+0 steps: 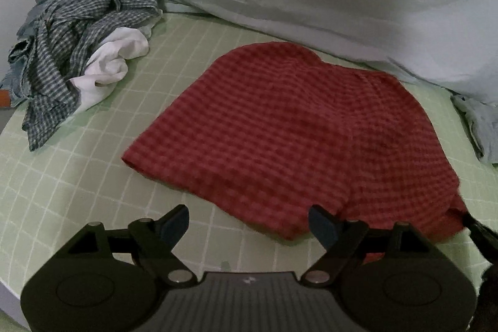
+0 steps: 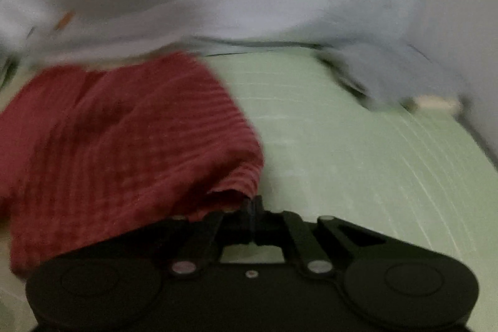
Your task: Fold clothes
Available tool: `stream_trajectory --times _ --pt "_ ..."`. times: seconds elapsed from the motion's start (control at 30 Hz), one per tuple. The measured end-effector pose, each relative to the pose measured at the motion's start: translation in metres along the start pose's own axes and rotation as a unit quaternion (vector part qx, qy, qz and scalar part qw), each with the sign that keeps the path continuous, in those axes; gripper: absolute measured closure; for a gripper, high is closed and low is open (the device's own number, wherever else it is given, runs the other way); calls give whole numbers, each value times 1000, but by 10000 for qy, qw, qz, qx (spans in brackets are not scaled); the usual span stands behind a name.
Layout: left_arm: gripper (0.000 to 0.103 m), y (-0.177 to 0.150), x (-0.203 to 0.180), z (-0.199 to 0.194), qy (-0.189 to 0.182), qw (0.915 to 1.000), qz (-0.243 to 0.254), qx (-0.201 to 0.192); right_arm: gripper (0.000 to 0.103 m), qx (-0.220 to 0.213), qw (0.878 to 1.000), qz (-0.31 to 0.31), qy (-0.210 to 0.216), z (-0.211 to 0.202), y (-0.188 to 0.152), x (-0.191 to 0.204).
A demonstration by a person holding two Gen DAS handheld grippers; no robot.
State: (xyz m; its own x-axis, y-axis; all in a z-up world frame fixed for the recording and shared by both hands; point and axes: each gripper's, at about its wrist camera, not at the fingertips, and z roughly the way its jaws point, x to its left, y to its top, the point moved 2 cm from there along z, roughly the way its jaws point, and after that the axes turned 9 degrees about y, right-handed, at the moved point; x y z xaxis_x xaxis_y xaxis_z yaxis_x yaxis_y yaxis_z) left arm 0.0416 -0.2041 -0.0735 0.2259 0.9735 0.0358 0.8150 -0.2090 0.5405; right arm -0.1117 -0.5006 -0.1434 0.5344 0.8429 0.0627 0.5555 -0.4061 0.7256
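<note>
Centrally on the green grid sheet point(image 1: 77, 176) lies the red gingham garment point(image 1: 289, 126), soft and limp. Our right gripper point(image 2: 250, 207) pinches its near corner; our left gripper point(image 1: 249, 223) gapes empty beside its near hem, a sensible second hold.

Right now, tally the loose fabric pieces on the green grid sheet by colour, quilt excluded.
Red checked cloth: 1
Blue-grey checked cloth: 1
Plain white cloth: 1
Pale blue crumpled cloth: 1
Total: 4
</note>
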Motion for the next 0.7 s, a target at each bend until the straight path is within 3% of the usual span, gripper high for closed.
stream_trajectory --times 0.1,0.17,0.23,0.27,0.33,0.47,0.63,0.67,0.7 --pt "19 -10 -2 -5 -1 9999 -109 65 102 160 9984 533 22 -11 -10 -31" --pt "19 -16 -7 -11 6 9999 -149 82 101 266 9991 327 -36 -16 -14 -37" --pt "19 -22 -12 -17 13 9998 -188 100 88 292 9995 76 -81 -21 -16 -38" --pt "19 -26 -15 -20 16 9997 -208 109 74 264 9996 -71 -97 -24 -18 -36" --pt "19 -32 -20 -26 23 9996 -247 126 65 215 9980 -576 -110 -25 -18 -32" --pt "19 -44 -30 -37 43 9992 -361 150 65 357 9833 -1779 140 -19 -19 -17" --pt "18 -62 -47 -44 110 9988 -417 237 60 461 9514 -3022 382 -7 -28 2" --pt "18 -65 -49 -45 111 9986 -447 268 61 395 9460 -3195 373 -5 -31 5" --pt "18 -68 -51 -45 112 9984 -477 298 81 375 9435 -3272 368 -4 -31 5"
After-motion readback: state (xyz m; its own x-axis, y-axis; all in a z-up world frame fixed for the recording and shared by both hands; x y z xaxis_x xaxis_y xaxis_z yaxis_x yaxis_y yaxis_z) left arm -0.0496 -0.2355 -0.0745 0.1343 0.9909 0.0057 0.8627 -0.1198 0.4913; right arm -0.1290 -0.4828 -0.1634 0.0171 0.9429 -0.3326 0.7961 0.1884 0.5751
